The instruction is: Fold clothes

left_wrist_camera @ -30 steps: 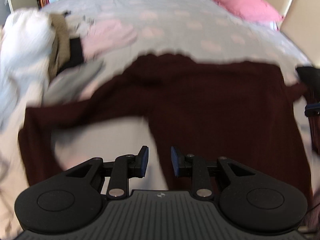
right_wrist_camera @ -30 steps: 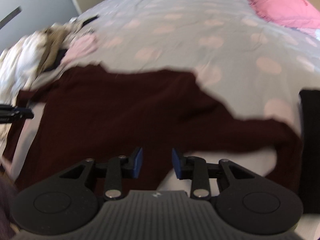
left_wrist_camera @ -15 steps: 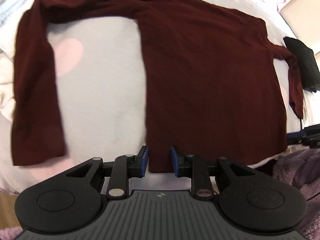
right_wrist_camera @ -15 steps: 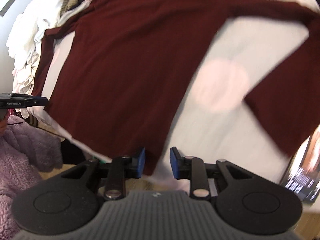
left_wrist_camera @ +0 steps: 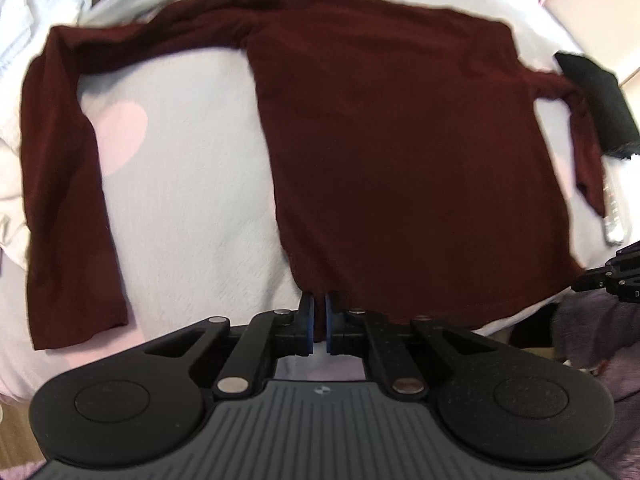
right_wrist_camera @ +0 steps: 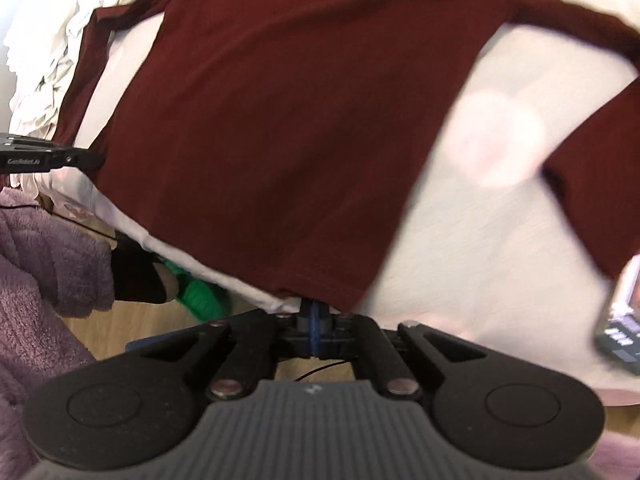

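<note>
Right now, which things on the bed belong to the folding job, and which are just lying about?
In use: maroon shirt; left gripper and right gripper, both shut on its hem.

Lying about: black cloth; white clothes pile; remote; green slipper.

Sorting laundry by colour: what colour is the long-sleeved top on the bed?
Dark maroon, plain; the long-sleeved top shows best in the left wrist view.
</note>
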Demonstrator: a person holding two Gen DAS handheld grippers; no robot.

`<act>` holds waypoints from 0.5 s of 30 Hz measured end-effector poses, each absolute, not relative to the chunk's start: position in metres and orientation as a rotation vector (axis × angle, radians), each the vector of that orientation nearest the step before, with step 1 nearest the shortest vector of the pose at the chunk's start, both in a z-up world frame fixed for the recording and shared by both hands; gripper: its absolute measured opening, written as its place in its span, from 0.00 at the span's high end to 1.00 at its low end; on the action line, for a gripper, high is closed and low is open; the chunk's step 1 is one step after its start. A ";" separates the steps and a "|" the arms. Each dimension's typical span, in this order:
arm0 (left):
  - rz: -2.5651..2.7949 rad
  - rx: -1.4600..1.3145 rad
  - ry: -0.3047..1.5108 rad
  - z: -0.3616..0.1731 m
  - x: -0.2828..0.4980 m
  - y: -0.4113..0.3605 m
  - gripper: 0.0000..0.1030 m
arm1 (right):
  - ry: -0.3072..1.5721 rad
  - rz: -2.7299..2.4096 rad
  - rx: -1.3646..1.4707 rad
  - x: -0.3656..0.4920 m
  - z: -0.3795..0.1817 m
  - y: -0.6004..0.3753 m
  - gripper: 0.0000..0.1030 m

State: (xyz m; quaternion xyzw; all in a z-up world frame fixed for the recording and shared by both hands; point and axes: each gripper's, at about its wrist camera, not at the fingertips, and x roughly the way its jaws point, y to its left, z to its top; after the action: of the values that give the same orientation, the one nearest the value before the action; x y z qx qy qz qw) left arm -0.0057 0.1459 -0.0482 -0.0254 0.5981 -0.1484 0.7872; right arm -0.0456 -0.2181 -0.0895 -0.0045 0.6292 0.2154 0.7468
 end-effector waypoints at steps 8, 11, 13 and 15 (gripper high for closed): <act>-0.373 -0.019 1.232 -0.001 -0.019 0.145 0.97 | 1.378 0.527 -0.136 -0.059 -0.038 -0.223 1.00; -0.361 -0.035 1.272 -0.013 -0.016 0.145 0.97 | 1.388 0.500 -0.081 -0.049 -0.050 -0.234 0.95; -0.348 -0.044 1.299 -0.022 -0.014 0.144 0.97 | 1.398 0.473 -0.019 -0.041 -0.061 -0.240 0.91; -0.312 -0.024 1.324 -0.033 -0.013 0.147 0.96 | 1.397 0.466 0.026 -0.035 -0.072 -0.242 0.90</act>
State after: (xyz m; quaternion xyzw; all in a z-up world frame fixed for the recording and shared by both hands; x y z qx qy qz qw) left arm -0.0127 0.1471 -0.0329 -0.0113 0.6123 -0.1442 0.7773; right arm -0.0346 -0.2419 -0.0720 0.0117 0.6372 0.2124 0.7407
